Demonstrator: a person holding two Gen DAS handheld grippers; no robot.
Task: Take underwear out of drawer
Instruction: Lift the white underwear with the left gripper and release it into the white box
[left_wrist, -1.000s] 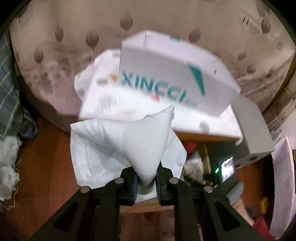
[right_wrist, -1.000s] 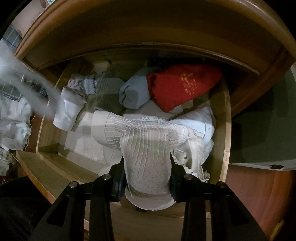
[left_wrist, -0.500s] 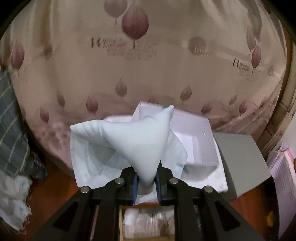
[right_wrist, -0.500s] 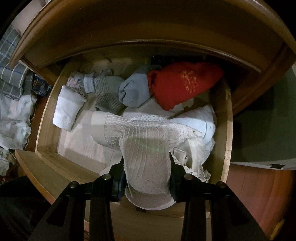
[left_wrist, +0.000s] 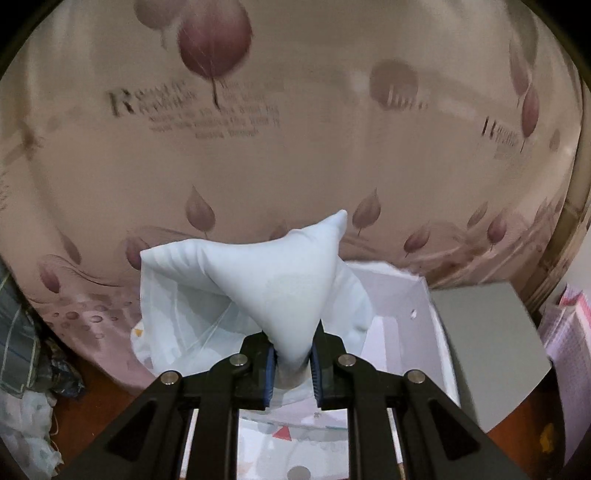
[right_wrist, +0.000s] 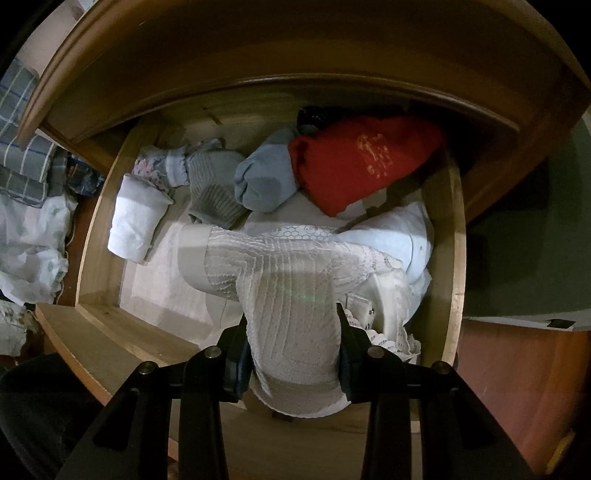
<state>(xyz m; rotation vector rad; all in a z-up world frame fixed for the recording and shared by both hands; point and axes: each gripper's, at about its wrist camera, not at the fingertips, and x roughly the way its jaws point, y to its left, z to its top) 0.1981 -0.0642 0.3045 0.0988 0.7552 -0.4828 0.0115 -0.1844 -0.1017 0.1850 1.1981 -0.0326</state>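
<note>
Your left gripper (left_wrist: 291, 363) has carried its pinched soft pale-blue folded underwear (left_wrist: 280, 284) up toward the leaf-patterned bedsheet (left_wrist: 295, 147); your right gripper (right_wrist: 291, 365) clamps limp white lace underwear (right_wrist: 295, 314) by its bunched middle.

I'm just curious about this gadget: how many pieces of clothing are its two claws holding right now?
2. The left gripper pinches a pale blue garment above a white box; the right gripper clamps a white lace garment over the open drawer.
</note>
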